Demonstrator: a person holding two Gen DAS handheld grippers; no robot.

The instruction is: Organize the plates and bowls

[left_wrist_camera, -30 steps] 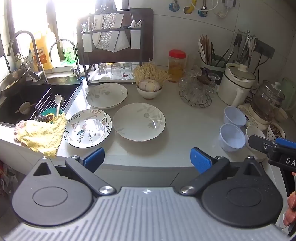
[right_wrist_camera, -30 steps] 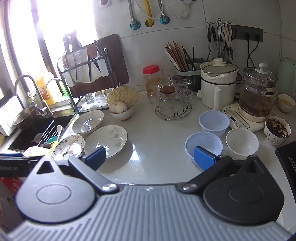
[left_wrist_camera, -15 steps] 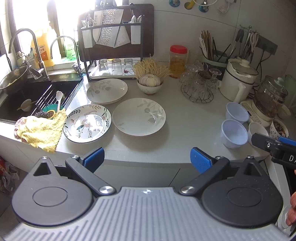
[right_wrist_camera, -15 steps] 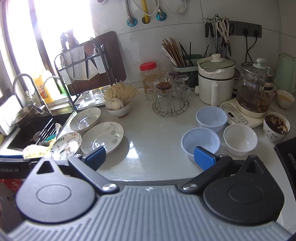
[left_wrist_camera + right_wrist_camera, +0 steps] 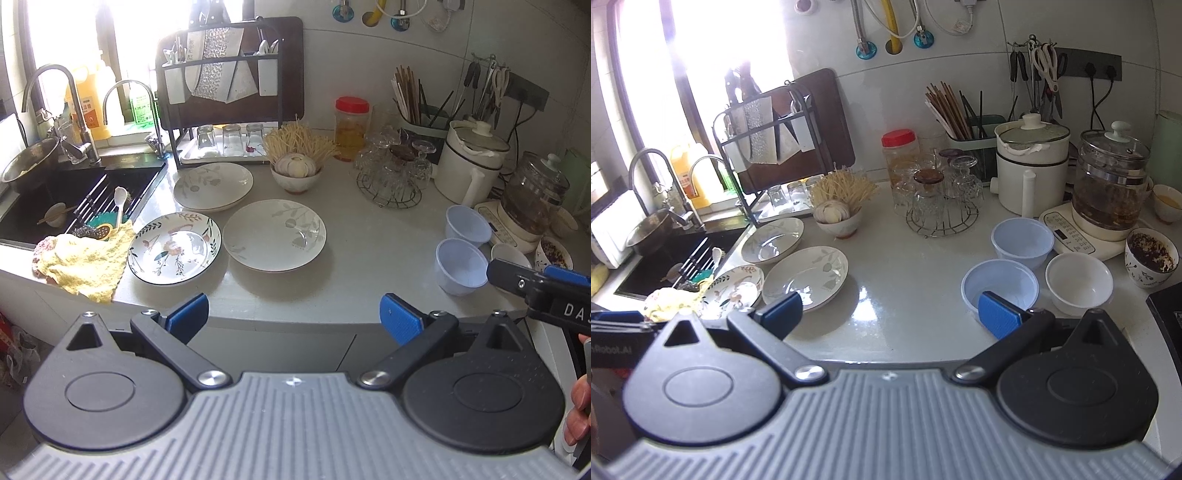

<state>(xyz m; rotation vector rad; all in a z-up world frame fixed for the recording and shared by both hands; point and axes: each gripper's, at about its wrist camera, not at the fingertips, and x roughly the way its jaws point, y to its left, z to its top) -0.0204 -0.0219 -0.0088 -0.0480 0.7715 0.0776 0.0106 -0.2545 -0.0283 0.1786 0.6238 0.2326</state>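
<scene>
Pre-grasp, nothing picked up yet. Left gripper (image 5: 293, 314) jaws wide, empty, held off the counter (image 5: 369, 258) front edge, facing the plates. Right gripper (image 5: 890, 314) jaws wide, empty, low over the counter edge near the bowls.

Three plates grouped by the sink (image 5: 55, 199): patterned plate (image 5: 174, 247) nearest, leaf plate (image 5: 274, 235) just beside it, back plate (image 5: 213, 186) behind. Three bowls well apart on the right: near blue bowl (image 5: 1000, 283), far blue bowl (image 5: 1022, 242), white bowl (image 5: 1078, 282), close together.

Next, likely: reach in, close on one rim, stack like with like. Plate rims low and flat, so needs a shallow edge approach.

Hard to tell: whether plates touch or overlap. Yellow cloth (image 5: 83, 262) edge beside patterned plate, maybe under it. Right gripper only partly visible in left view. Hand (image 5: 580, 406) cut off at frame edge.
</scene>
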